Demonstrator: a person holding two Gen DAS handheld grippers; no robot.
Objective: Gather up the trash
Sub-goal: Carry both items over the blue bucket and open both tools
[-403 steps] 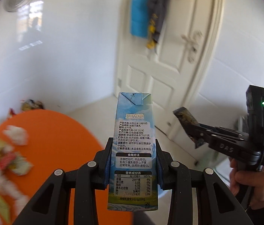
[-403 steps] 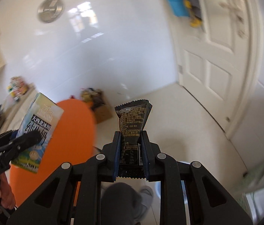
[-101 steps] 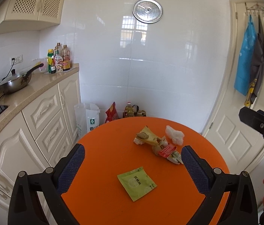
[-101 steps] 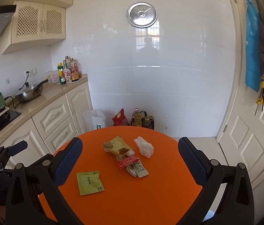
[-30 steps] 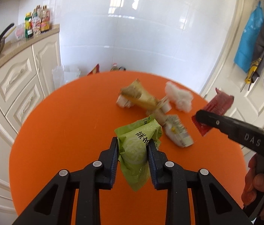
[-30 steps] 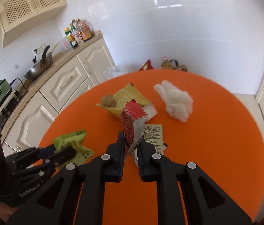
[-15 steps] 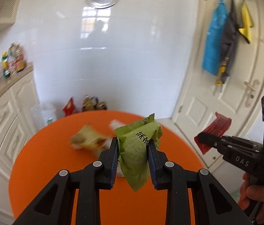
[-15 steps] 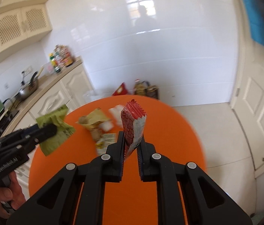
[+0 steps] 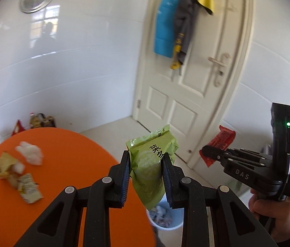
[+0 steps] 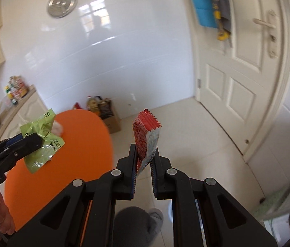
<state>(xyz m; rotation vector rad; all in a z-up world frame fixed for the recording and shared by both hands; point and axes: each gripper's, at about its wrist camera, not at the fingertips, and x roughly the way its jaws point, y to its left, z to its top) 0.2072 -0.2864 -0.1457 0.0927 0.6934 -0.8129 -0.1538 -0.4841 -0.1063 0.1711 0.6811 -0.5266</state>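
Observation:
My left gripper (image 9: 145, 160) is shut on a crumpled green packet (image 9: 151, 164), held in the air past the right edge of the orange table (image 9: 66, 144). Below it on the floor stands a pale blue bin (image 9: 165, 220) with trash inside. My right gripper (image 10: 145, 156) is shut on a red and silver wrapper (image 10: 146, 135), upright above the floor. In the left wrist view the right gripper (image 9: 203, 152) and the red wrapper (image 9: 220, 144) hang to the right of the green packet. In the right wrist view the green packet (image 10: 42, 140) is at the left.
A white tissue wad (image 9: 29, 152), a yellow wrapper (image 9: 3, 164) and a printed packet (image 9: 28, 188) lie on the table's left part. A white door (image 9: 196, 94) with hanging cloths stands ahead. A cardboard box with bottles (image 10: 108, 115) sits by the wall.
Both grippers have swung right, off the table toward the door, each keeping its wrapper. The table slid to the left of both views and the blue bin came into sight.

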